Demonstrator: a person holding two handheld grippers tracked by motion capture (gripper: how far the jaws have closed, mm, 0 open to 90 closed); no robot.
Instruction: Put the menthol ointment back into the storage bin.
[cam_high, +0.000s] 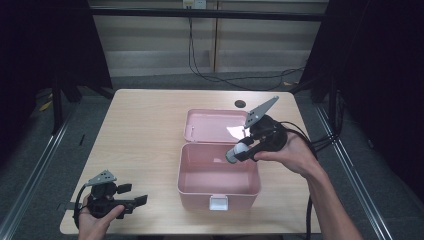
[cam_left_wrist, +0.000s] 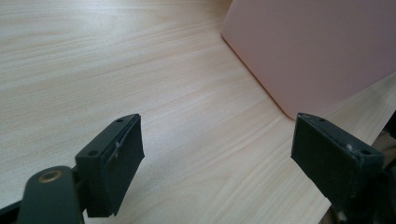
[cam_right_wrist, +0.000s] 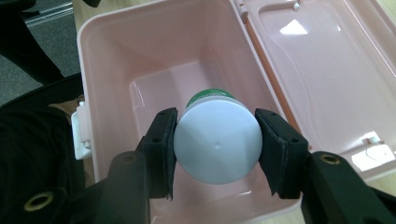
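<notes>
1. My right gripper (cam_right_wrist: 217, 144) clamps a round white-capped bottle (cam_right_wrist: 217, 147) over the smooth pink plastic box (cam_right_wrist: 107, 56).
2. My left gripper (cam_left_wrist: 217, 158) rests released, nothing held, on the pale woodgrain table (cam_left_wrist: 116, 60).

My right gripper (cam_high: 235, 152) holds the bottle (cam_right_wrist: 217, 142) over the open box (cam_high: 218, 197); my left gripper (cam_high: 134, 195) sits left of it

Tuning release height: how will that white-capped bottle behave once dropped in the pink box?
The bottle looks round, so it would likely roll if it lands on its side. Its cap looks smooth, perhaps slippery between the right tongs. The pink box walls should contain it.
</notes>
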